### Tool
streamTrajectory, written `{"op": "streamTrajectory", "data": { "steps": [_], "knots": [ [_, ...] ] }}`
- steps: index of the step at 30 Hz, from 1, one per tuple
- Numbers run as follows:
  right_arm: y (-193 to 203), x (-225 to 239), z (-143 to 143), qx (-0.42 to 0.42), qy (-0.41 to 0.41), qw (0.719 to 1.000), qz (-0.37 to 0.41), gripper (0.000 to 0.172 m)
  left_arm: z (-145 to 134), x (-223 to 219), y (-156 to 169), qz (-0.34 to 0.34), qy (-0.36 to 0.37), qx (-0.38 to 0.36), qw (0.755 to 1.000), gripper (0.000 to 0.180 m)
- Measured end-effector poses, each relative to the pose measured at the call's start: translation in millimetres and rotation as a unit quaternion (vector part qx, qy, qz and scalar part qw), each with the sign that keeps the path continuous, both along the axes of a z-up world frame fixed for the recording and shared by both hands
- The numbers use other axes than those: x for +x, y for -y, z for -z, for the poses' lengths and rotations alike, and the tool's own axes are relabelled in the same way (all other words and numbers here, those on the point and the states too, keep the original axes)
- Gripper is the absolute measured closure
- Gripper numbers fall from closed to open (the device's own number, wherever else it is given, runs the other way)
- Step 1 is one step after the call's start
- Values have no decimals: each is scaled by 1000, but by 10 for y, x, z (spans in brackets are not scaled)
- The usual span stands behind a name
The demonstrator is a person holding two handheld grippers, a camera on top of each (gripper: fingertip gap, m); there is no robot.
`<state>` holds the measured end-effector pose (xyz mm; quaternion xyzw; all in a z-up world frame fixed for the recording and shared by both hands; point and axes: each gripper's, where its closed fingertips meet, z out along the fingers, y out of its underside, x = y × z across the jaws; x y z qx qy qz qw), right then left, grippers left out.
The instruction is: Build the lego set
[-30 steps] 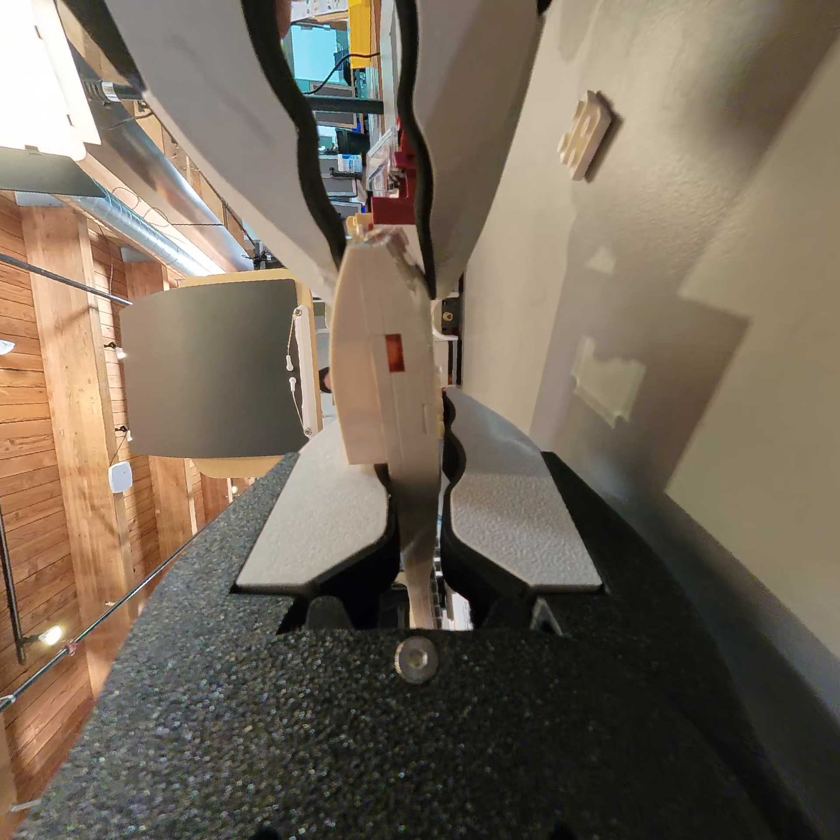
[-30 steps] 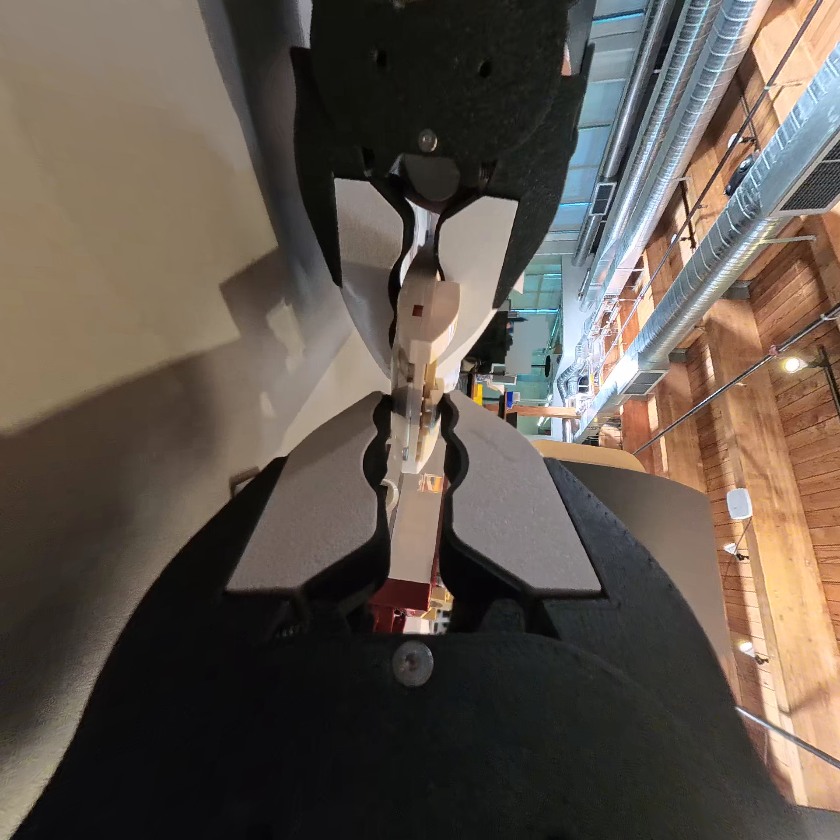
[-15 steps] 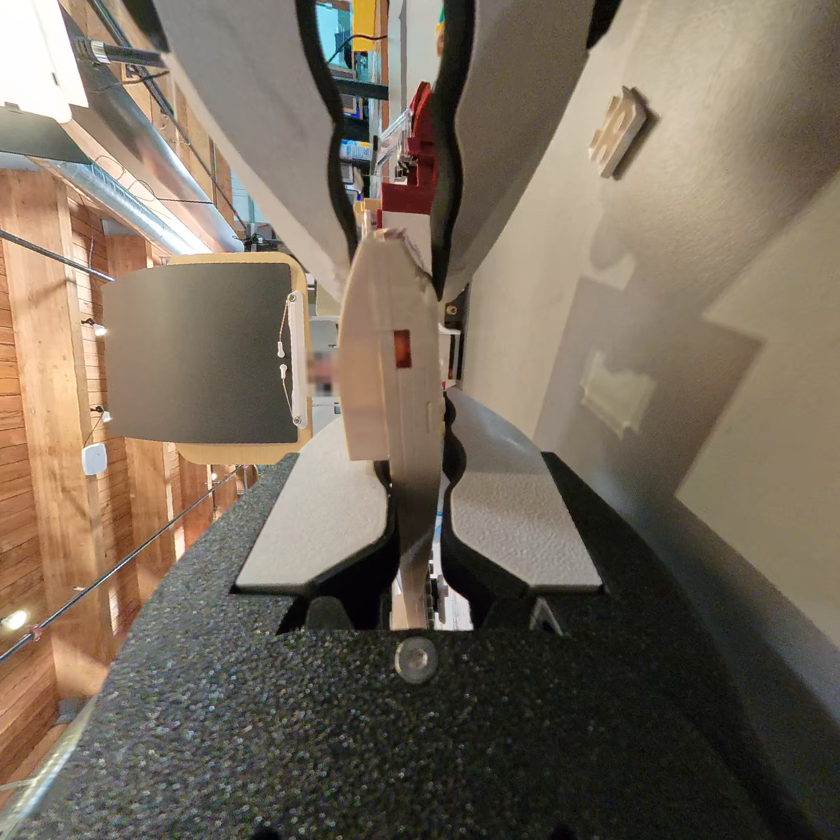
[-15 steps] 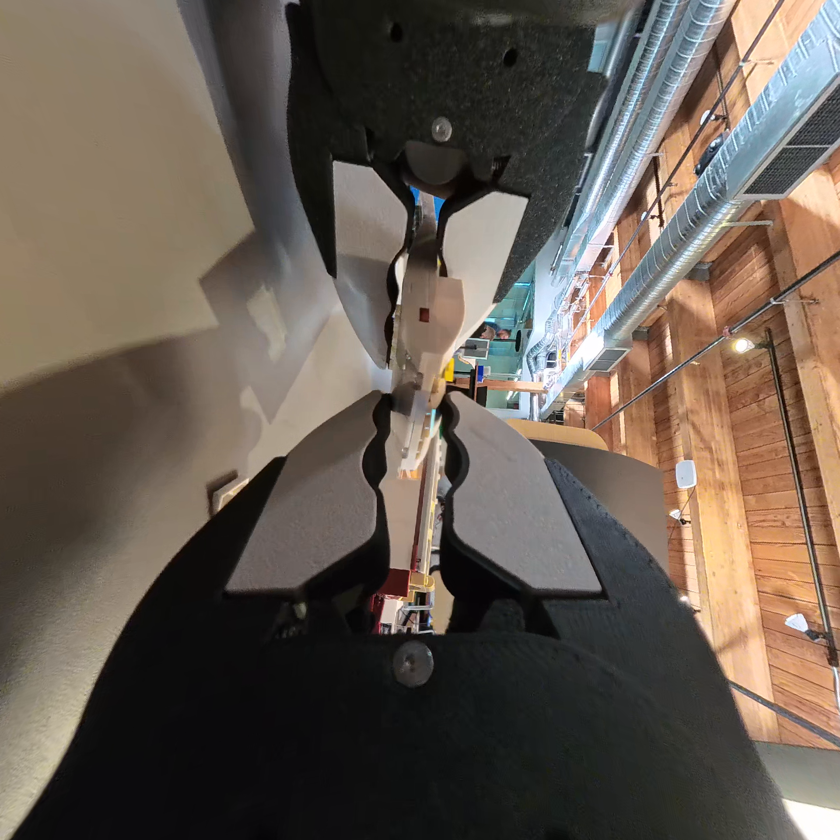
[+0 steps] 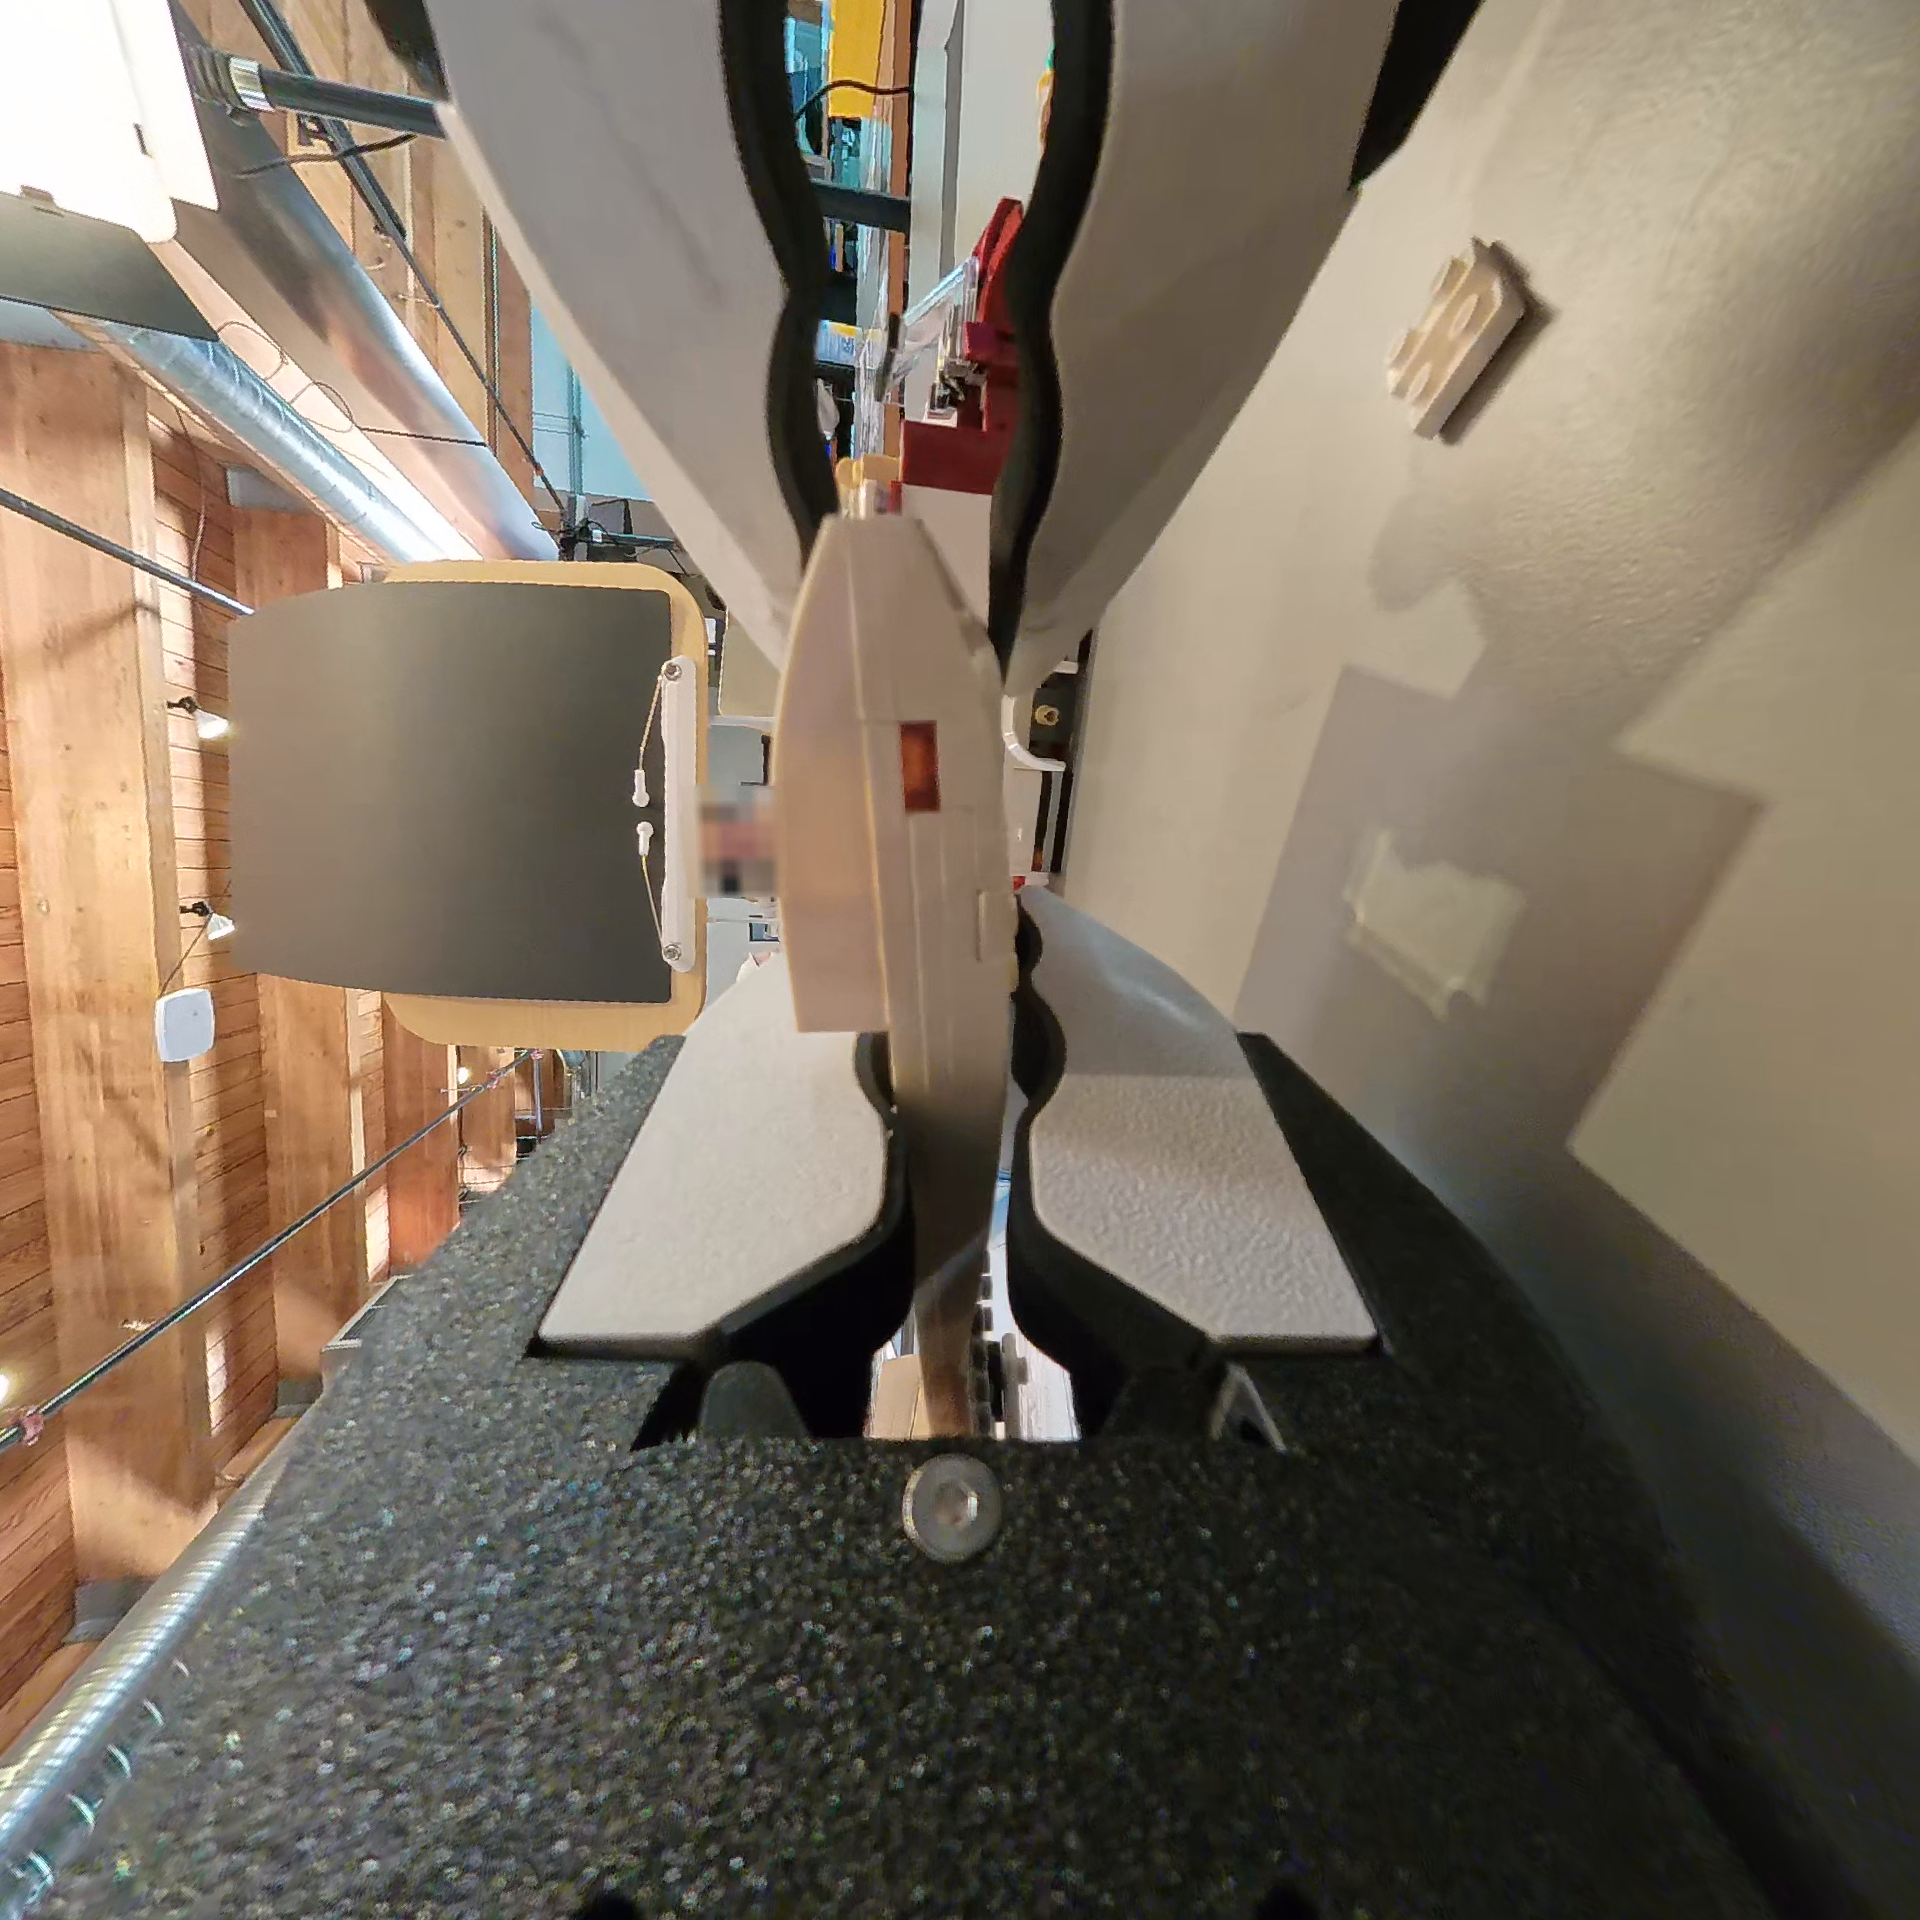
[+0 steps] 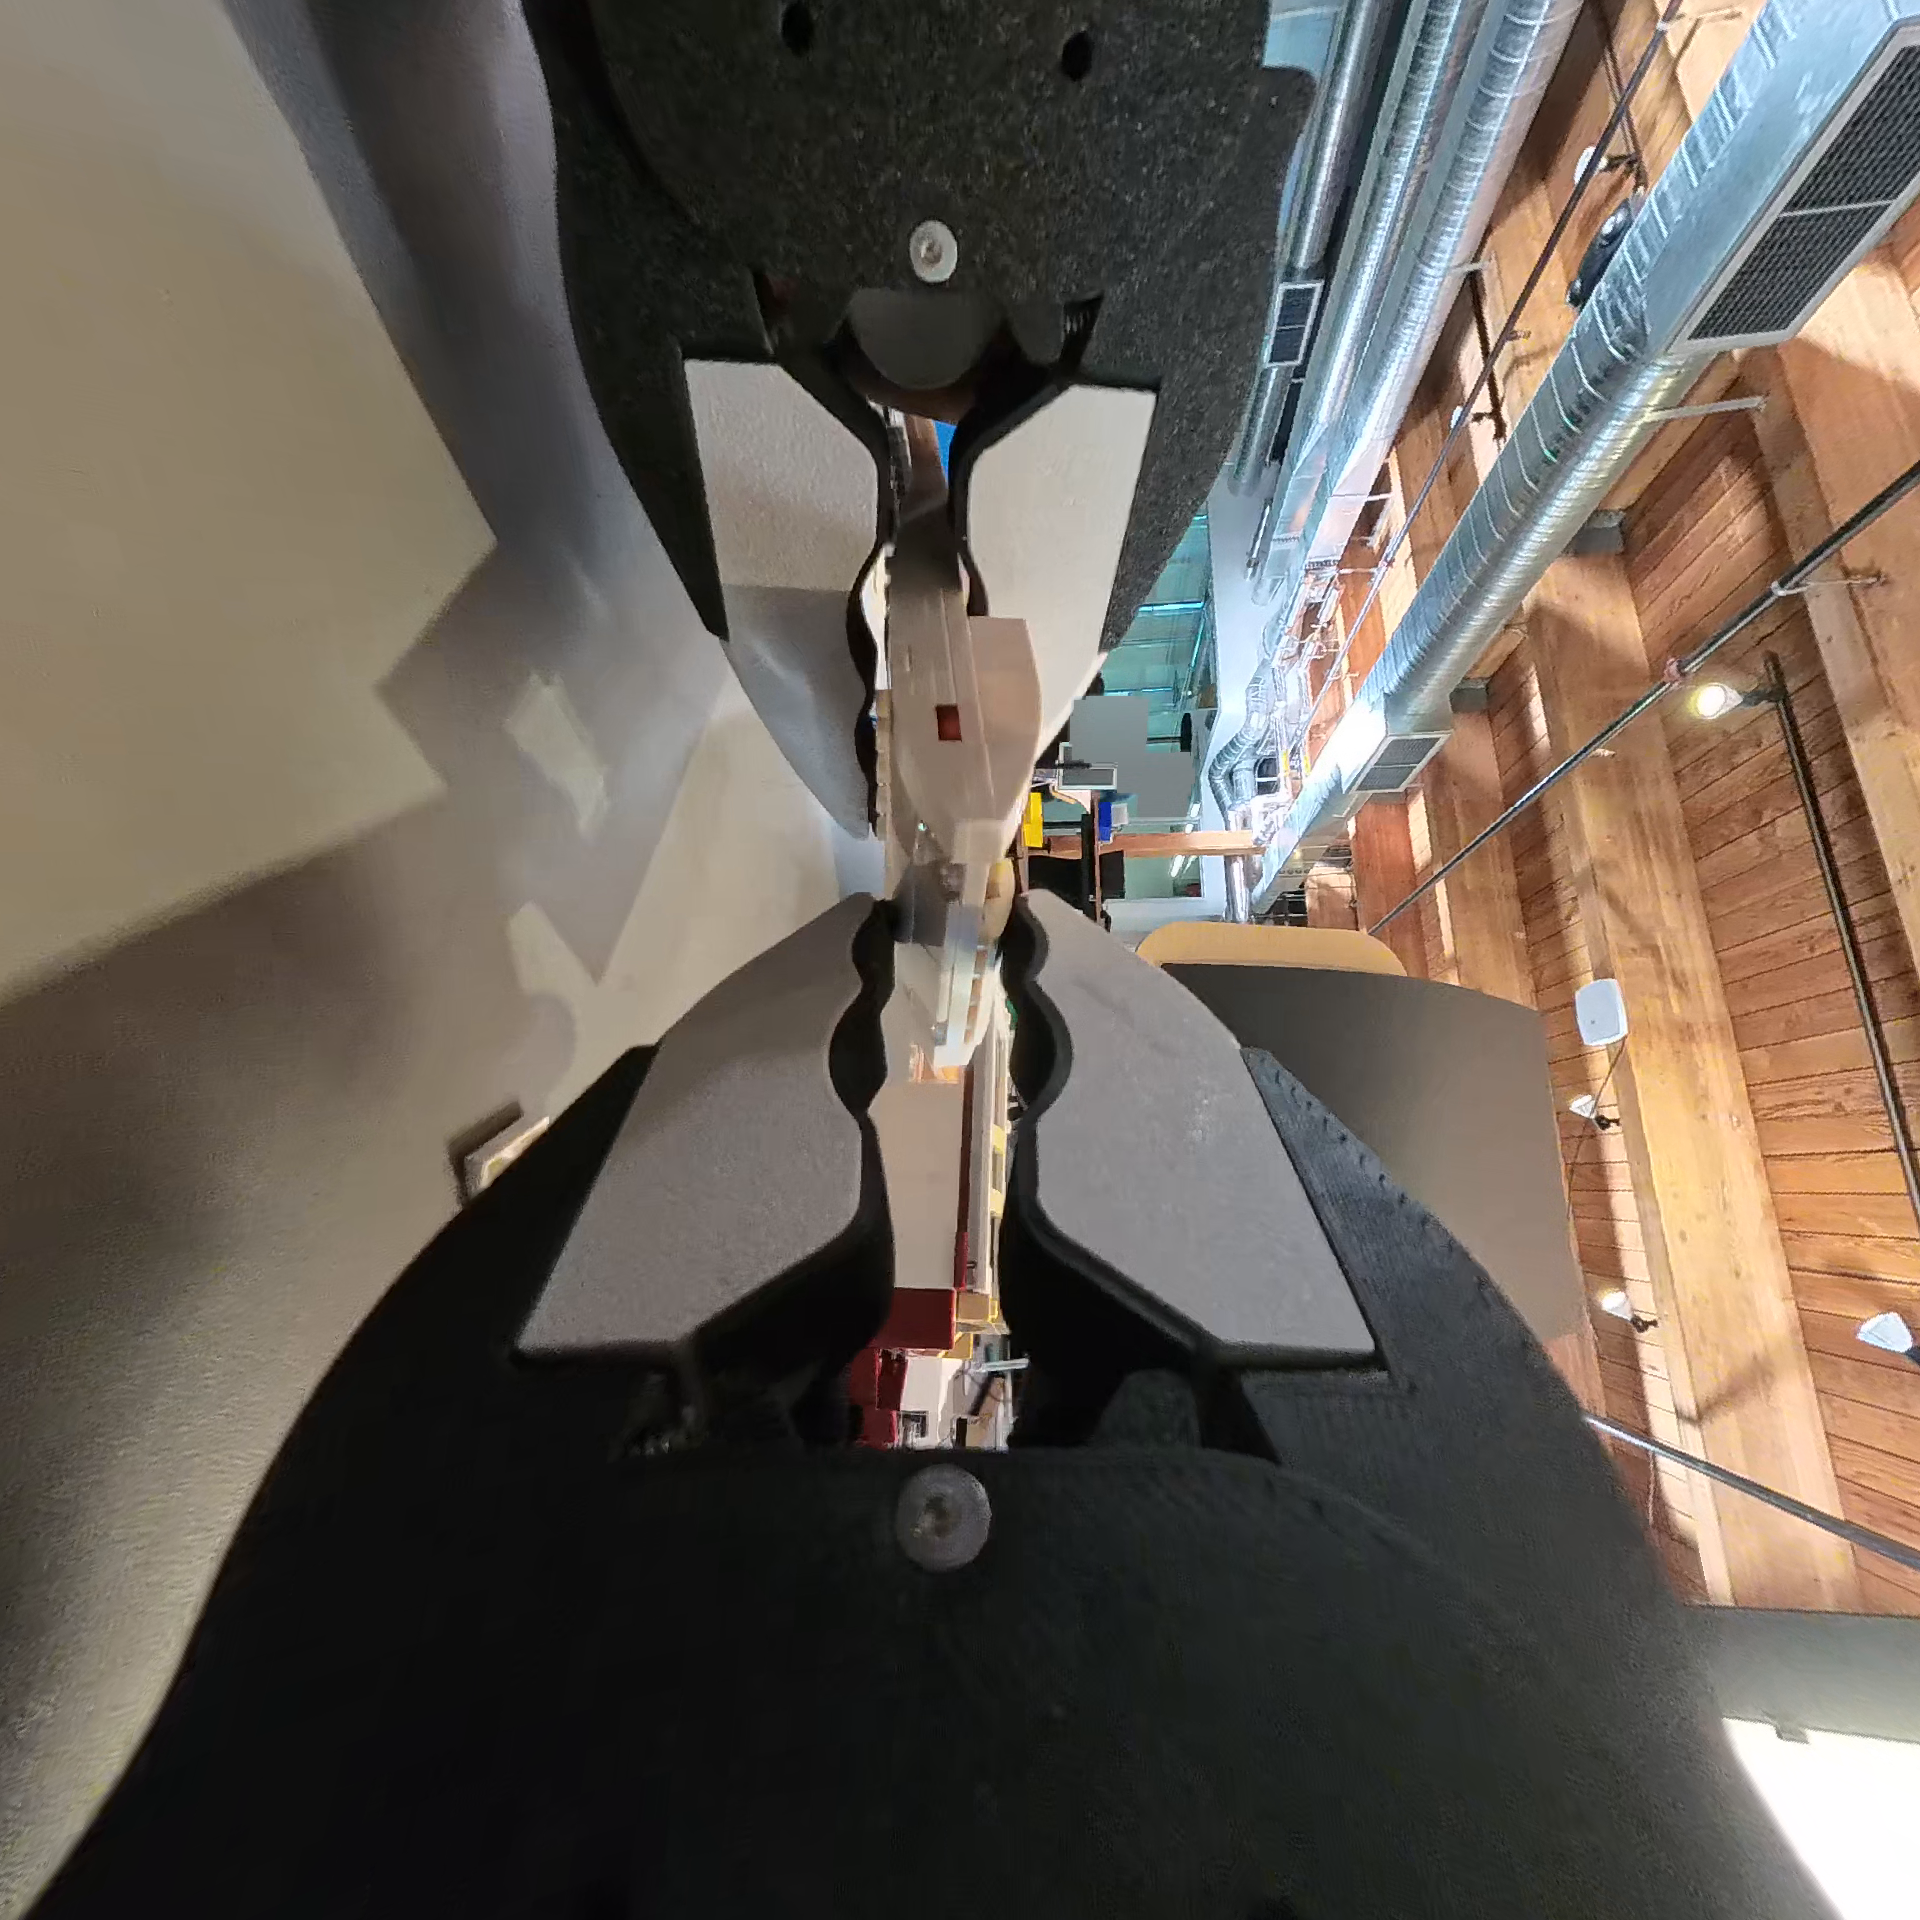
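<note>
**White brick model clamped between both hand-held grippers**

White brick model (image 5: 883,810): a slim build of white plastic bricks, flat-sided and tapering toward one end, with one small translucent orange-red tile (image 5: 918,766) set in its side. Dark red bricks (image 5: 951,447) and a clear piece sit at the far end. It is held in the air, off the pale worktop (image 5: 1558,520), spanning the two tools.

Left hand-held gripper (image 5: 951,997): clenched on the white tapered end, pads pressing both faces. Right hand-held gripper (image 6: 940,966): clenched on the opposite, dark-red end of the same model; its fingers (image 5: 644,312) meet the left pair nose to nose.

Surroundings: a loose white plate (image 5: 1455,343) and a clear flat piece (image 5: 1423,935) lie on the worktop. Beyond, a dark-backed chair (image 5: 447,790), wooden plank walls and silver ducting (image 6: 1558,436).
</note>
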<state>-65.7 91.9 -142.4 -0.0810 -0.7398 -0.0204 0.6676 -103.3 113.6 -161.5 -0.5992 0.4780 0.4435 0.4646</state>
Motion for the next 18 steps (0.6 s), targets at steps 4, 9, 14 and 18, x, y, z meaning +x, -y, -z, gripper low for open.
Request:
{"op": "streamTrajectory", "data": {
  "steps": [4,9,14,18],
  "knots": [
    [-4,3,14,17,6,1000,-1,151,13,2,1,-1,-3,-1,1000,165],
    [-6,8,17,34,5,999,-1,151,13,4,5,-1,-6,1,1000,164],
    [-10,-3,-40,29,-29,999,-1,149,-4,7,7,3,-1,5,1000,166],
    [-2,40,-30,23,-30,999,-16,139,1,0,10,4,-1,4,1000,165]
  ]
}}
